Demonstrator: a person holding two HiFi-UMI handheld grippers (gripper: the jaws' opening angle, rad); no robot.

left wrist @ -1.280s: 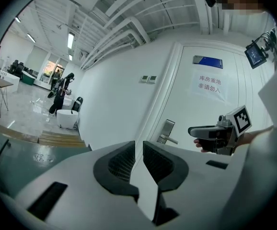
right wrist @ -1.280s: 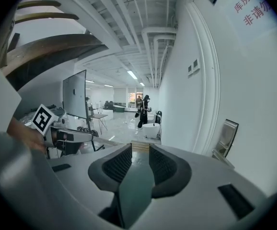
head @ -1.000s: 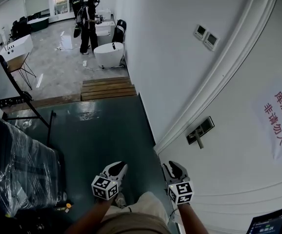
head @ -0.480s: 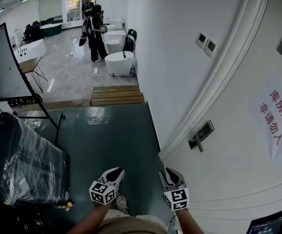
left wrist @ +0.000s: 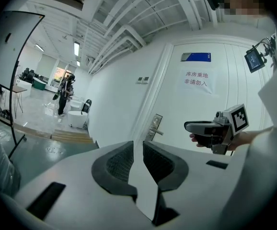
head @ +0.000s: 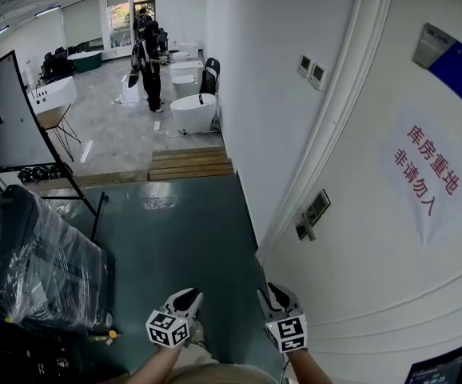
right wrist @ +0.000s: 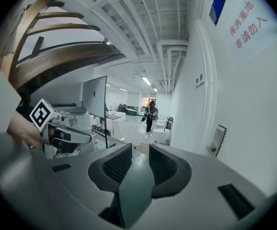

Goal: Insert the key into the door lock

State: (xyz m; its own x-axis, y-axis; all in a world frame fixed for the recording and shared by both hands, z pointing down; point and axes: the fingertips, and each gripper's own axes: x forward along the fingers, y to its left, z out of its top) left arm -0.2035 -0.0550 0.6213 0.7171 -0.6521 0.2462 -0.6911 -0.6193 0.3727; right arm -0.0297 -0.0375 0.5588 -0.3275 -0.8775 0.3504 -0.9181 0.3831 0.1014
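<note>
Left gripper (head: pixel 185 297): fingers a narrow slit apart, nothing visible between them, and no key shows in any view. Right gripper (head: pixel 277 292): fingers wider apart, empty. Both are low in front of the person, pointing along the corridor rather than at the door (head: pixel 375 294). The door lock (head: pixel 313 212) sits on that door, ahead and right of both sets of fingers, its plate's long axis upright. My read: the right gripper is nearer and needs to swing right toward the plate.
</note>
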